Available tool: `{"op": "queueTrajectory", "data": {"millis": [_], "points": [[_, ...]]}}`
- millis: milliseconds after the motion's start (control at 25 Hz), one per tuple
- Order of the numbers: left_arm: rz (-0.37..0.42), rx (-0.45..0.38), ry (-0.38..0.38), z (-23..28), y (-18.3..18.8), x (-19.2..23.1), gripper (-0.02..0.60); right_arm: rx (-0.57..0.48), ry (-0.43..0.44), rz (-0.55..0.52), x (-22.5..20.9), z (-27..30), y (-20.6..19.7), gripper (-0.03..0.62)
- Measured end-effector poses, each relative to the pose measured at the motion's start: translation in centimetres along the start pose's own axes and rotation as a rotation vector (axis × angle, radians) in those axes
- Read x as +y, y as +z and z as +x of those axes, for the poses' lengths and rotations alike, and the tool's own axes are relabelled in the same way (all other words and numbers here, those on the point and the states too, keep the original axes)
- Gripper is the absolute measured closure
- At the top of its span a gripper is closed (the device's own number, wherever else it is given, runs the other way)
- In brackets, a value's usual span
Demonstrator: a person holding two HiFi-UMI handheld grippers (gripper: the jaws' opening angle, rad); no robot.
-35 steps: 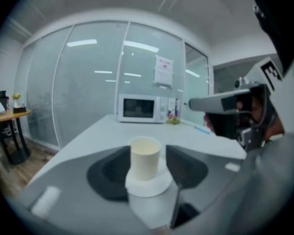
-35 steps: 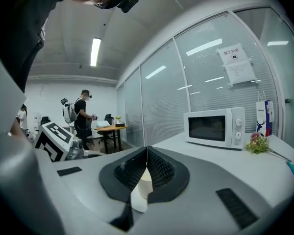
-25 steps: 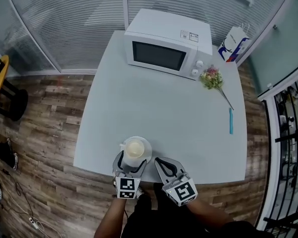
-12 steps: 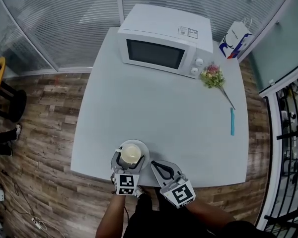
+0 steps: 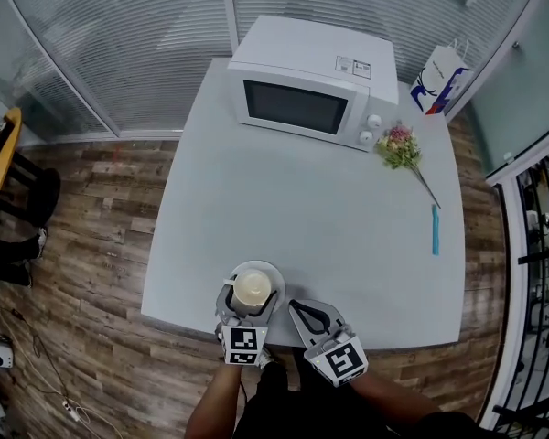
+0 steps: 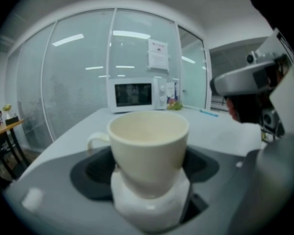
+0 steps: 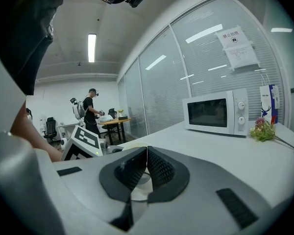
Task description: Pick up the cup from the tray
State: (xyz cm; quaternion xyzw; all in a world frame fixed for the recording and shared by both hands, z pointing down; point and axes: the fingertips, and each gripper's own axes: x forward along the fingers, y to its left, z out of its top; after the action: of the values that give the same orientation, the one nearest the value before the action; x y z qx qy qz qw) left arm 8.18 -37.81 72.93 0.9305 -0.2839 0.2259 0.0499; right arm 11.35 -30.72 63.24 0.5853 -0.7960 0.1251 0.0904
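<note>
A cream cup (image 5: 252,288) with a handle on its left sits between the jaws of my left gripper (image 5: 252,296), which is shut on it. In the left gripper view the cup (image 6: 148,143) fills the middle, its dark pads (image 6: 90,173) pressed to both sides. Under it lies a round white tray (image 5: 274,272) at the table's front edge. I cannot tell whether the cup touches the tray. My right gripper (image 5: 299,308) is just to the right, shut and empty (image 7: 146,156).
A white microwave (image 5: 311,85) stands at the back of the grey table (image 5: 302,199). A small flower bunch (image 5: 400,146) and a blue pen (image 5: 434,230) lie at the right. A paper bag (image 5: 442,82) stands behind the table. Glass walls surround the area.
The left gripper has stayed shut on the cup, and the cup now sits a little nearer the tray's front rim. The right gripper has kept its place beside it.
</note>
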Motion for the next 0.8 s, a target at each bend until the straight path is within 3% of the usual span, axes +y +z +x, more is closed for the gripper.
{"op": "queueTrajectory", "data": {"millis": [320,800], "points": [[0.022,-0.042,0.012,-3.6,4.4,0.4,0.16,-0.037,-0.042,-0.017,0.3,-0.6,2.7,0.588],[0.026,-0.207,0.024,-10.5,13.1,0.4,0.16,-0.187,-0.073,-0.073,0.1,-1.0,8.9,0.588]]}}
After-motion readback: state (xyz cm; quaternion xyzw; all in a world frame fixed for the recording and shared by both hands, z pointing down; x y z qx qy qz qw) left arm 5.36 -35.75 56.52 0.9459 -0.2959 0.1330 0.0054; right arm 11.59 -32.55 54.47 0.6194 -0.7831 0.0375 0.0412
